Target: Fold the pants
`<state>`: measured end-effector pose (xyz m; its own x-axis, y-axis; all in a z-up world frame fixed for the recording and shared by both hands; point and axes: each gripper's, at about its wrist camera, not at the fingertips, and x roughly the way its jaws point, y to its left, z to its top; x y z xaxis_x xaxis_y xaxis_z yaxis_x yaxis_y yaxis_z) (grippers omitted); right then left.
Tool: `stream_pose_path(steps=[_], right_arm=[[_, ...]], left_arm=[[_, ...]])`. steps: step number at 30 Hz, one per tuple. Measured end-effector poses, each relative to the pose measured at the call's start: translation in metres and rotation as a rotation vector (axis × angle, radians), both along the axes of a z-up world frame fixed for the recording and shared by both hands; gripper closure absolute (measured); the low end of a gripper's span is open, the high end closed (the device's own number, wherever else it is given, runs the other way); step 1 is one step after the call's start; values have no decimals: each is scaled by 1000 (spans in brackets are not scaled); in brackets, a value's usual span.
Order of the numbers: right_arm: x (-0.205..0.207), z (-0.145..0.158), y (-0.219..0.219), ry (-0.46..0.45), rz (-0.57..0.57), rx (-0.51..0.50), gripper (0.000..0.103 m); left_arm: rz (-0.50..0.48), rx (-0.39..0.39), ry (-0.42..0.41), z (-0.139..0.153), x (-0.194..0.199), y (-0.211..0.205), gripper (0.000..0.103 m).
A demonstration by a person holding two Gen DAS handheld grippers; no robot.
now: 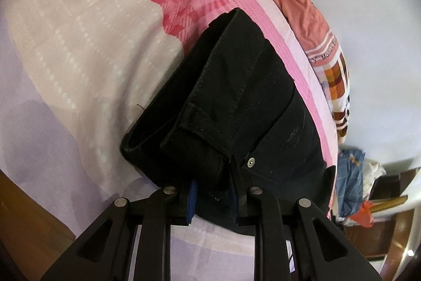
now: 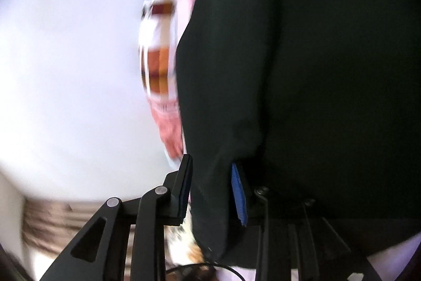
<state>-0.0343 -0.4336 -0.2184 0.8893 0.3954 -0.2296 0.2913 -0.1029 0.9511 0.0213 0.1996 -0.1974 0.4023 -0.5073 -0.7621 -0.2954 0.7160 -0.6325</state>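
The black pants lie folded into a thick bundle on the pink and white bed sheet, waistband rivet facing me. My left gripper is shut on the near edge of the bundle, black cloth filling the gap between its fingers. In the right wrist view the black pants fill the right half, blurred. My right gripper has a fold of the pants between its fingers and looks shut on it.
A checked and salmon patchwork quilt lies along the bed's far edge by the pale wall, and shows in the right wrist view. A heap of clothes sits at the right. A wooden edge is at the lower left.
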Motion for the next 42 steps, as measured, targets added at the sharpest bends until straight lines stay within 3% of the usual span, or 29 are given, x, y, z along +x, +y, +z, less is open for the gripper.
stream_pose_path(steps=[1, 6, 8, 12, 14, 17, 23, 29, 36, 40, 42], right_arm=[[1, -1, -6, -13, -13, 21, 74], [-6, 17, -52, -26, -153, -66, 74], [-2, 26, -69, 10, -128, -146, 74], [2, 24, -92, 62, -134, -178, 74], [9, 27, -95, 101, -121, -222, 83], [2, 20, -98, 97, -119, -199, 85], [5, 20, -102, 156, -113, -249, 91], [27, 44, -99, 298, -12, -436, 99], [-43, 87, -98, 265, -65, -501, 99], [-83, 74, -90, 320, -76, -471, 99], [-100, 53, -92, 352, -100, -406, 99]], left_arm=[[-5, 13, -3, 1, 0, -1, 80], [-8, 23, 4, 3, 0, -3, 80], [-1, 17, 7, 2, 0, -4, 80], [-12, 42, 6, 4, 4, -9, 80], [-7, 37, 8, 4, 4, -9, 80], [-8, 42, 8, 5, 5, -11, 80], [-12, 45, 9, 5, 6, -11, 80], [-14, 51, 6, 4, 7, -12, 80], [-30, 65, 3, 7, 8, -13, 80], [-52, 74, 15, 10, 7, -14, 80], [-65, 82, 13, 10, 6, -14, 80]])
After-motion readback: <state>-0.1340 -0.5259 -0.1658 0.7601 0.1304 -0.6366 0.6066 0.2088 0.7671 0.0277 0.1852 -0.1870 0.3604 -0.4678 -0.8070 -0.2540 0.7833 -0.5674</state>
